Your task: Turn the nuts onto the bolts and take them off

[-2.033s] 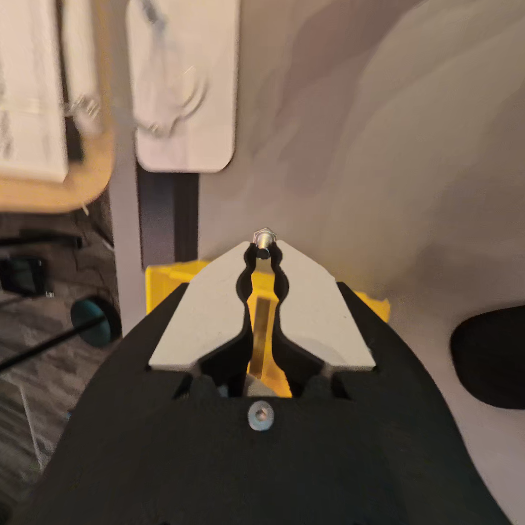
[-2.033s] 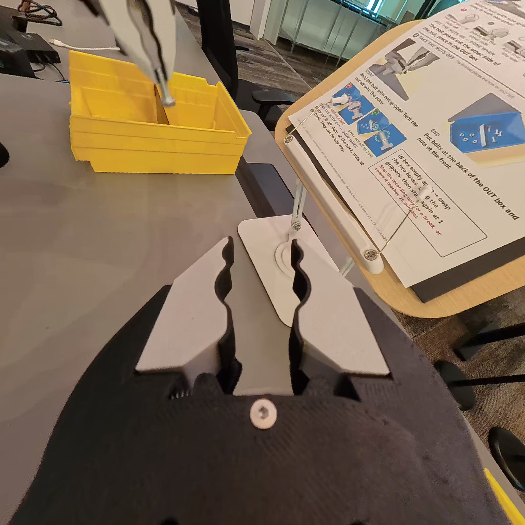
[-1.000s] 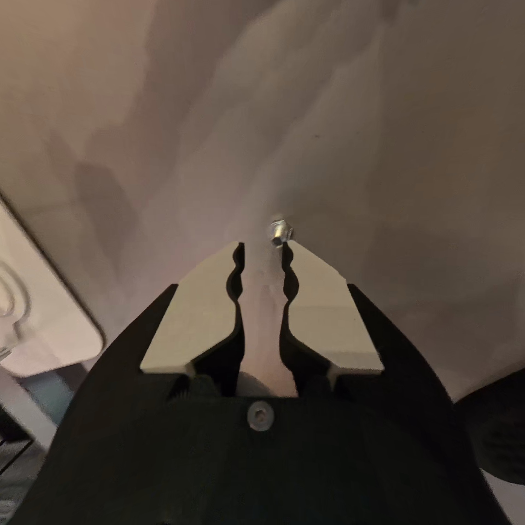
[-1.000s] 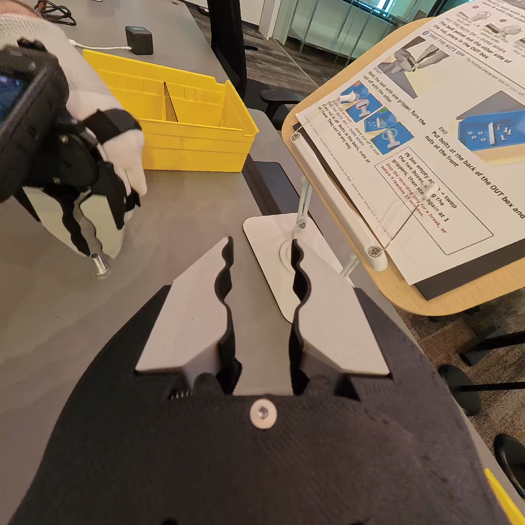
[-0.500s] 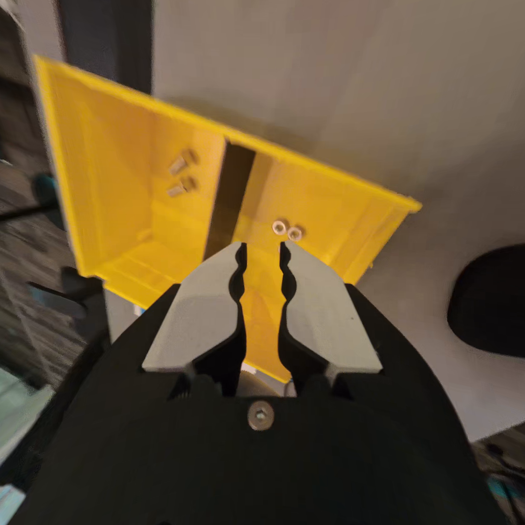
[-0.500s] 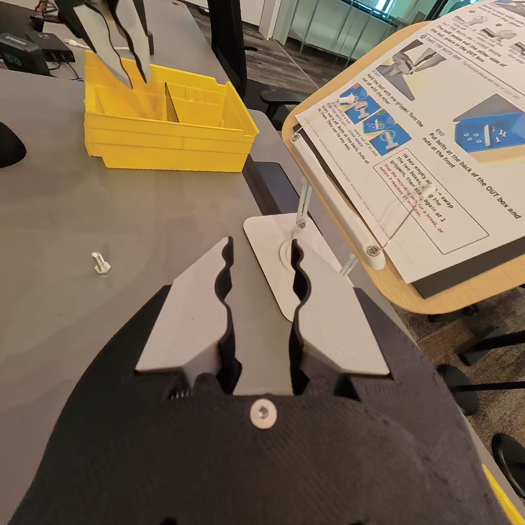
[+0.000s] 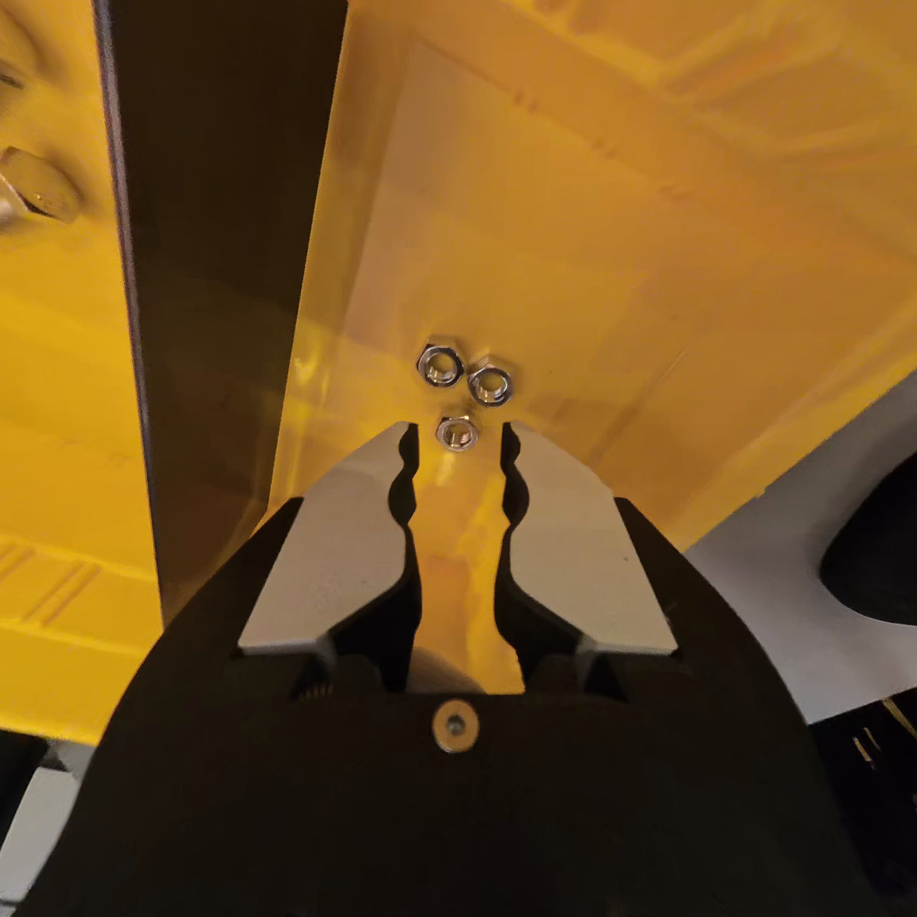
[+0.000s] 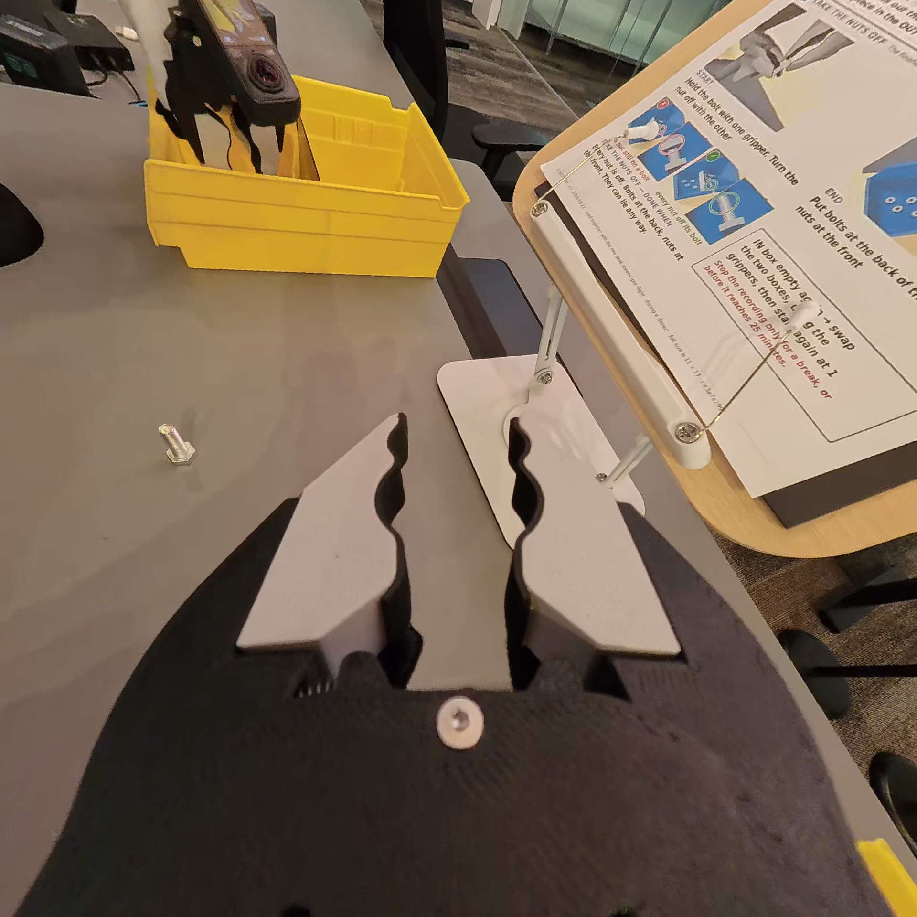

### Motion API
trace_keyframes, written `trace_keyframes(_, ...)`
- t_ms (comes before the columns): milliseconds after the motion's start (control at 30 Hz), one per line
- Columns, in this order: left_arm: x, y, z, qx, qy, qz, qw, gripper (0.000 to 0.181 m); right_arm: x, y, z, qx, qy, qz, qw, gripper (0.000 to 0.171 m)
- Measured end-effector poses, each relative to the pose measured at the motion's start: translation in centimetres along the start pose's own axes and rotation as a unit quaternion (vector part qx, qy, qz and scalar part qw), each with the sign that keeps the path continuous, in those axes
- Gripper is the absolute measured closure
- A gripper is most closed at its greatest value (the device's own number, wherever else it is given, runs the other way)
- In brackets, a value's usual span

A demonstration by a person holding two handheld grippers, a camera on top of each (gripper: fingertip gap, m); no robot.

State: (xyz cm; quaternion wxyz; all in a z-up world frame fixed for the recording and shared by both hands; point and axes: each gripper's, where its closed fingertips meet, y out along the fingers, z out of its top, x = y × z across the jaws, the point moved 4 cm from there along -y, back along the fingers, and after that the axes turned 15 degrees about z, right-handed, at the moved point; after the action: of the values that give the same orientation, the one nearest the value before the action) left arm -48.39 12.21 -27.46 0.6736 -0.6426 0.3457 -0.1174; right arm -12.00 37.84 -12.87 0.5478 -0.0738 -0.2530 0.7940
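Left claw [image 7: 456, 431] agape, pointing down; right claw [image 8: 459, 422] agape, level.

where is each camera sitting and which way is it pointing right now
Left wrist view: on the left gripper, pointing down into the yellow bin at three nuts; its own open fingers show.
Right wrist view: on the right gripper, low over the grey table, facing a standing bolt and a document stand; its open fingers show.
Shared: the yellow bin, with the left gripper reaching in.
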Motion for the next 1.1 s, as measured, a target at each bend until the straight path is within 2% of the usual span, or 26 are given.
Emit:
trace_keyframes(33,0.0,0.2,-0.1,-0.004,0.002,-0.003,1.000,0.150,0.0,0.0,-0.1,-0.001,0.001,0.000,1.000,0.132)
trace_keyframes(233,0.6,1.3,-0.4,-0.018,0.010,-0.022,1.000,0.162,0.0,0.3,-0.1,-0.006,0.000,0.002,1.000,0.132)
trace_keyframes(600,-0.1,-0.2,-1.0,-0.005,0.007,0.005,1.000,0.162,0.0,0.0,0.0,-0.005,-0.002,0.000,1.000,0.132)
trace_keyframes(733,-1.4,-3.3,-0.7,0.016,0.002,0.039,0.999,0.162,-0.1,-0.1,0.1,-0.004,-0.004,0.000,1.000,0.132)
trace_keyframes(867,-2.0,-8.3,0.9,0.041,0.026,0.081,0.995,0.162,-0.2,-0.3,0.2,-0.003,-0.005,0.000,1.000,0.132)
trace_keyframes(967,-1.5,-12.2,3.1,0.058,0.057,0.122,0.989,0.162,-0.2,-0.6,0.3,-0.001,-0.006,-0.001,1.000,0.132)
trace_keyframes(1100,1.2,-15.5,8.1,0.097,0.127,0.145,0.976,0.162,-0.4,-0.8,0.4,0.000,-0.008,0.001,1.000,0.132)
